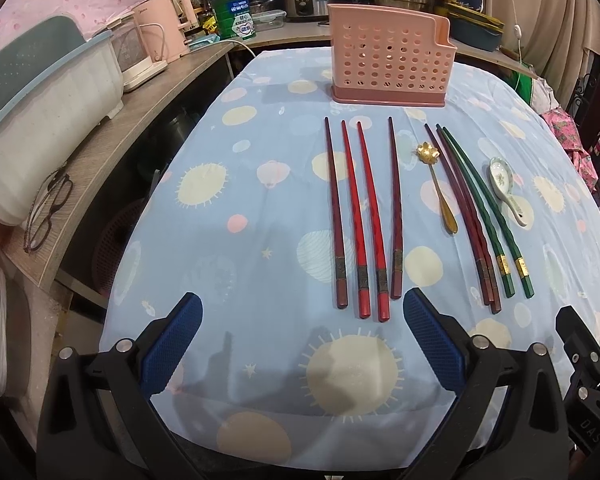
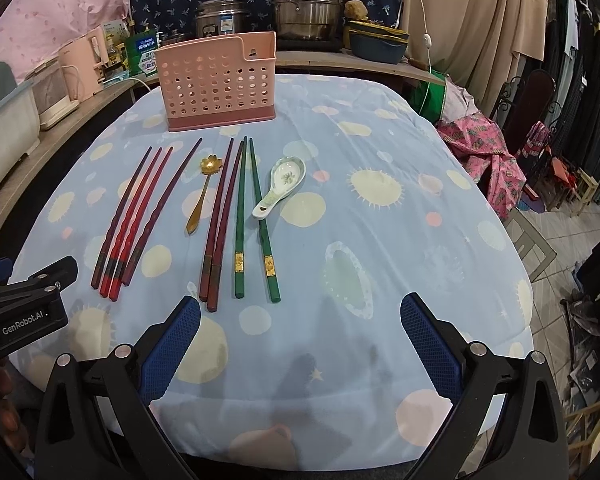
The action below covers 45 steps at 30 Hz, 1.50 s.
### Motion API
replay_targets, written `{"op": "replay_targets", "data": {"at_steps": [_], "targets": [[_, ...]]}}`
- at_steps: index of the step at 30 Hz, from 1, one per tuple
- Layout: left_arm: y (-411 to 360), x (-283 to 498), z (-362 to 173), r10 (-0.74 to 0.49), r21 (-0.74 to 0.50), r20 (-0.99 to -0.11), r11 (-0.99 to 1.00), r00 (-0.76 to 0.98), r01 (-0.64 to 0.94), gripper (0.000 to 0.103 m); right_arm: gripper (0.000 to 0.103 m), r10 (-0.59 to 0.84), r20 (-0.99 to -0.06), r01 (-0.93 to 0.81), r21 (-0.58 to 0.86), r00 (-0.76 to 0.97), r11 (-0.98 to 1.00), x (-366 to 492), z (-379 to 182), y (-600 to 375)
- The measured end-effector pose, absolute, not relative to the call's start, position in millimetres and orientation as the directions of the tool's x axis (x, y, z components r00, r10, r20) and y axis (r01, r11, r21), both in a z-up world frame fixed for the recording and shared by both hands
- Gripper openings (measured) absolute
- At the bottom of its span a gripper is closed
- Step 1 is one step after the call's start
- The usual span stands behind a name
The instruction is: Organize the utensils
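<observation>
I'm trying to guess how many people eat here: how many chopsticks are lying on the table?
8. Four reddish chopsticks lie left of the gold spoon; two dark red ones and two green ones lie right of it. None seems hidden.

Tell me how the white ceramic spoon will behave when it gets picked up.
The white spoon looks glazed, so it may slip between pads. It is probably rigid and chips if dropped. Its curved bowl lies on the tablecloth, its handle against a green chopstick, so a nudge may rock it or shift that chopstick.
</observation>
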<state>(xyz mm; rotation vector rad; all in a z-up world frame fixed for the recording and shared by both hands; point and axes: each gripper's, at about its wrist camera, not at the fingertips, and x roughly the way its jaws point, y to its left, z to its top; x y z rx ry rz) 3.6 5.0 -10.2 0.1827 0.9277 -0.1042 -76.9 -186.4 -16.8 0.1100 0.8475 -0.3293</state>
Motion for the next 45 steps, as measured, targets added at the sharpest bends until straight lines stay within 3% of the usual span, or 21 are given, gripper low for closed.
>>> {"op": "replay_targets", "data": {"at_steps": [45], "targets": [[5.6, 4.0, -14.0, -0.007, 0.114, -0.807, 0.979, 0.59, 0.167, 0.096, 0.096, -0.235, -0.76, 0.328, -0.03, 0.607, 0.944, -73.8, -21.6, -187.7]]}}
